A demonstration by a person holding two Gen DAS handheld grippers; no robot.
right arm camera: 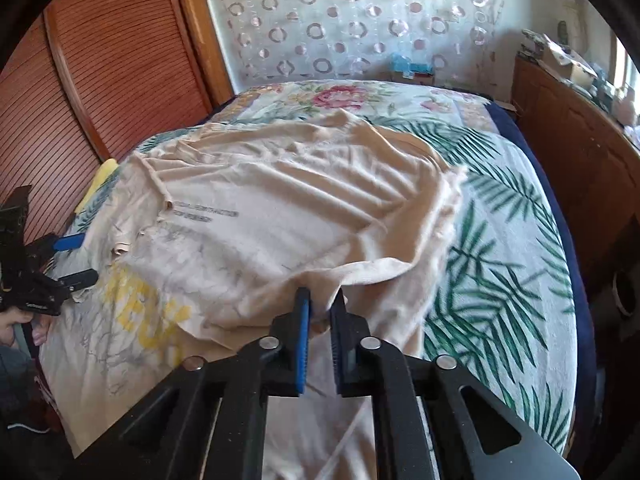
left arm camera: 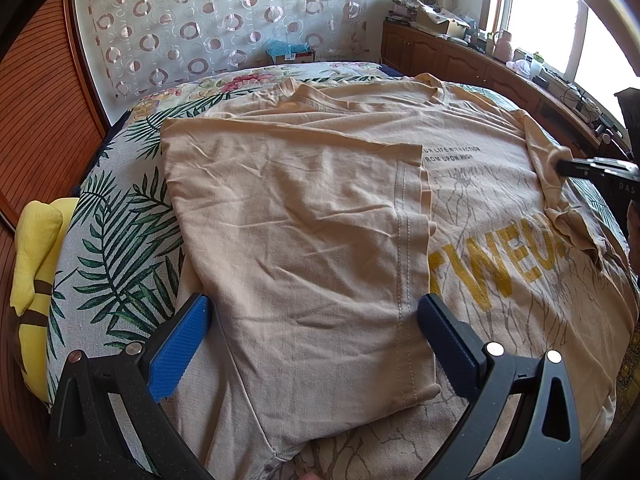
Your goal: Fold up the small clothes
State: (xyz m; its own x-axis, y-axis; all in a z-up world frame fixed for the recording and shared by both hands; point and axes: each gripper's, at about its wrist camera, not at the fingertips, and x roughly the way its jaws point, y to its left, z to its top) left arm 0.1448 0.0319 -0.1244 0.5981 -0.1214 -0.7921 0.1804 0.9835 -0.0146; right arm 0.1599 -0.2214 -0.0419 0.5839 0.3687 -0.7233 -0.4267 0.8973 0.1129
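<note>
A beige T-shirt (left arm camera: 304,208) with yellow lettering lies spread on the bed, its left side folded over the middle. My left gripper (left arm camera: 312,304) stands open low over that folded flap, one blue pad on each side and nothing pinched. In the right wrist view the left gripper (right arm camera: 86,260) shows at the shirt's far edge, jaws apart. My right gripper (right arm camera: 320,300) is shut on a bunched edge of the T-shirt (right arm camera: 280,208), lifting the cloth into a ridge. The left wrist view shows the right gripper (left arm camera: 560,166) pinching that fold at the shirt's right side.
The bed carries a palm-and-flower bedspread (right arm camera: 500,240). A yellow cushion (left arm camera: 36,248) lies at its left edge beside a slatted wooden door (left arm camera: 36,100). A wooden cabinet (left arm camera: 460,52) with clutter runs under the window on the right. A person's hand (right arm camera: 24,322) holds the left gripper.
</note>
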